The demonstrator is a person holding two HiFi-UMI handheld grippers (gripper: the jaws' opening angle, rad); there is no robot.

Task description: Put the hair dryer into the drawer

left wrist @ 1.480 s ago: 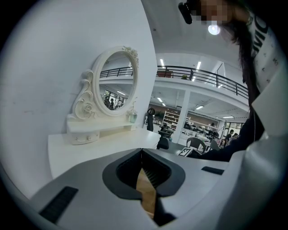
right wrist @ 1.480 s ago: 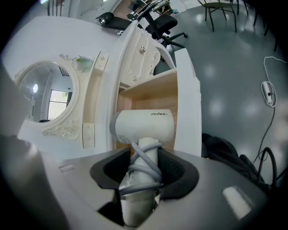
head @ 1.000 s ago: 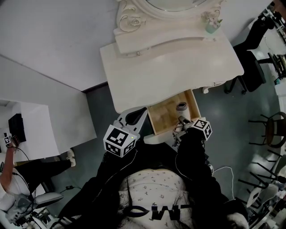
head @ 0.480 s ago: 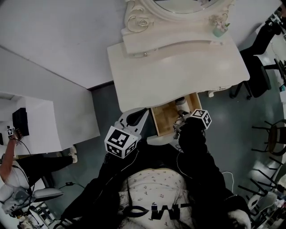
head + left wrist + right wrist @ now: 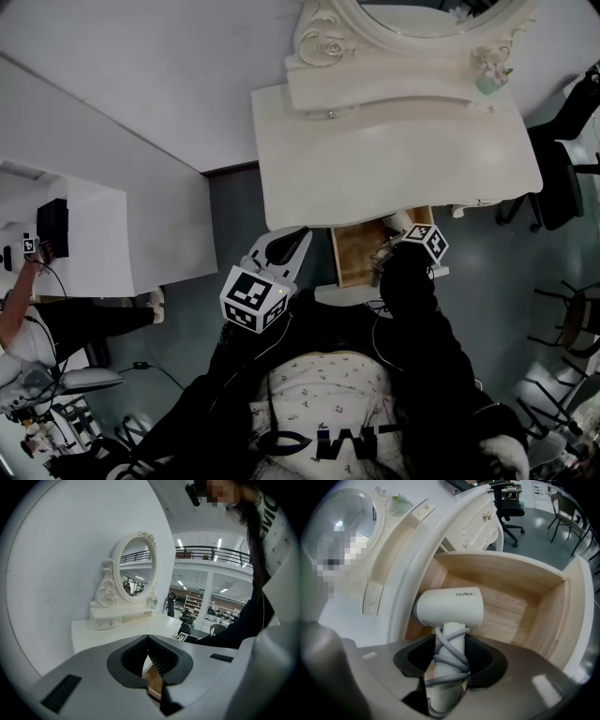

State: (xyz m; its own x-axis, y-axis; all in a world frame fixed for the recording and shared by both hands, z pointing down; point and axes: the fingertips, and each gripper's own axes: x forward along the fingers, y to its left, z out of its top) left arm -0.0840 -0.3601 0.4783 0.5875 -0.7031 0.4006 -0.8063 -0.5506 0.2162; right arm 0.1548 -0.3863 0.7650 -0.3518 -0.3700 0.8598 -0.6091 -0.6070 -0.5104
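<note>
While the right tongs (image 5: 451, 641) clench the handle of the white hair dryer (image 5: 450, 607), wound with its grey cord (image 5: 449, 660), the barrel sits low inside the open wooden drawer (image 5: 520, 597). I cannot tell whether it touches the boards. Seen from the head view, the drawer juts from the 6 o'clock edge of the white table (image 5: 394, 159), and the dryer is at the drawer's 1 o'clock corner. The left tongs (image 5: 281, 248) lie at 9 o'clock of the drawer, just off the table's edge, jaws pinched together on nothing. An oval mirror (image 5: 427, 14) stands at the table's 12 o'clock side.
</note>
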